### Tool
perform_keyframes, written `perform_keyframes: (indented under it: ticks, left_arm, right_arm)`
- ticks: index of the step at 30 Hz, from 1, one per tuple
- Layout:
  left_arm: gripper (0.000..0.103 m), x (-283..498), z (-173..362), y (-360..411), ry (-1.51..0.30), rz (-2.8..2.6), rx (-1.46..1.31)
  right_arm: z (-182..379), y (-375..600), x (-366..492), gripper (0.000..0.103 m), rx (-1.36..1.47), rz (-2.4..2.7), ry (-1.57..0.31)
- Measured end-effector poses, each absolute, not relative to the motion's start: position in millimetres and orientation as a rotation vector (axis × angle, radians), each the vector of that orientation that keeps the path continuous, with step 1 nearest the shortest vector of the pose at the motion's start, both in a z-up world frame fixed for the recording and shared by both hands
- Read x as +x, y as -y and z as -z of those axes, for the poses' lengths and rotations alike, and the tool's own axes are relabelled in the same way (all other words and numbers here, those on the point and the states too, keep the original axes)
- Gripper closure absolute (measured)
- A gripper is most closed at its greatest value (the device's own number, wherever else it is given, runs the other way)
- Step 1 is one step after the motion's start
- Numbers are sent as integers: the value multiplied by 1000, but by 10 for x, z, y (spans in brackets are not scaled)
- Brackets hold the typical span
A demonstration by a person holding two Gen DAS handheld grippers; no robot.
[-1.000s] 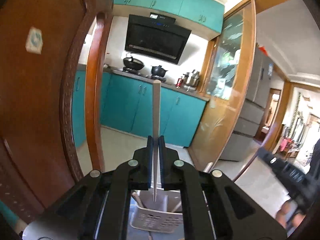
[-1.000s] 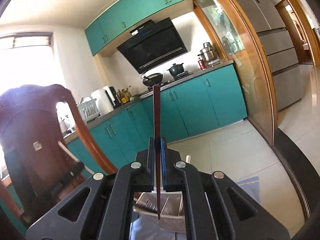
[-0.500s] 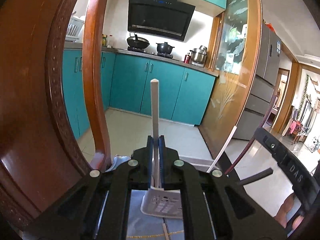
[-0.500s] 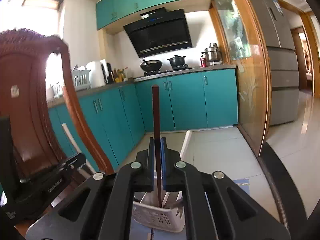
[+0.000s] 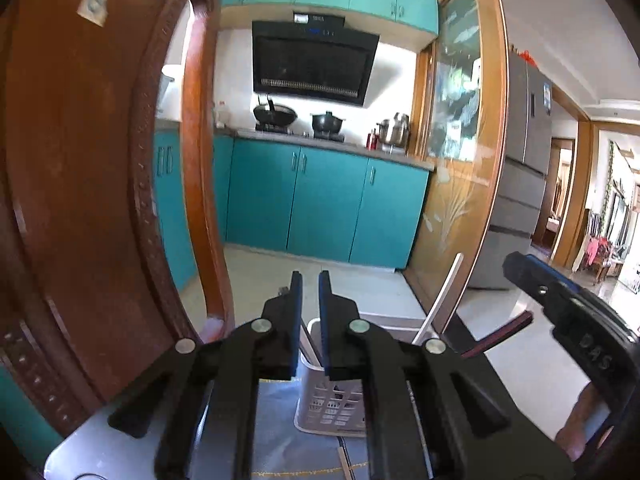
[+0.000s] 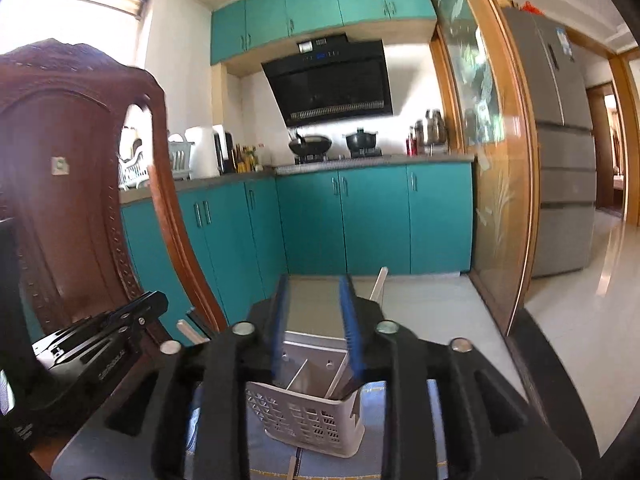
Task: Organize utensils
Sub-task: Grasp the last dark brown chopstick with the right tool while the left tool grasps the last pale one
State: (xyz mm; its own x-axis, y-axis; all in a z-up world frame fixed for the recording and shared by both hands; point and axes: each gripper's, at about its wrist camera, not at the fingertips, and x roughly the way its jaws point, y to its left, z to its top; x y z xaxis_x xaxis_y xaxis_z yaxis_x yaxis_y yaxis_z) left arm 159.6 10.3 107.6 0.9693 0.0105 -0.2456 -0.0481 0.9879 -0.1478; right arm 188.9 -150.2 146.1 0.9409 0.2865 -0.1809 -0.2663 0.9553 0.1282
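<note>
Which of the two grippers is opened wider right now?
The right gripper: its blue-padded fingers stand far apart, while the left gripper shows only a narrow gap.

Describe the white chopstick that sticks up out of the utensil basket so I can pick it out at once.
Start at the teal lower cabinets, then drop to the white perforated basket on the blue mat ahead of the left claw. The white chopstick rises from the basket's right side, leaning right. It is pale and stands tallest, unlike the dark red chopstick lying lower toward the right claw.

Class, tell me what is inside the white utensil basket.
The white utensil basket holds a white chopstick and a dark chopstick; gripper arms cover the rest.
</note>
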Motion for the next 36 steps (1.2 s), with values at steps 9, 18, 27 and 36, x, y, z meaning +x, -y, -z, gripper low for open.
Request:
perform_keyframes:
  ticks: [9,18,27,36]
  left_arm:
    - [83,1278,-876,-263,-303,-52,-190]
    - [67,1502,-283,-312,-664,32,-218]
    - [57,1568,166,-213,-862,61,-200]
    - [54,1588,219,-13,-878,68,-133]
  right_arm:
    - [-703,1451,1328,69,-37,-391,-342]
    - [534,1543,1939,69,8,-291,-1061]
    - [548,1317,1872,69,-17,-378,-1049]
    - [565,1202,1871,93,-107,-361,-1037]
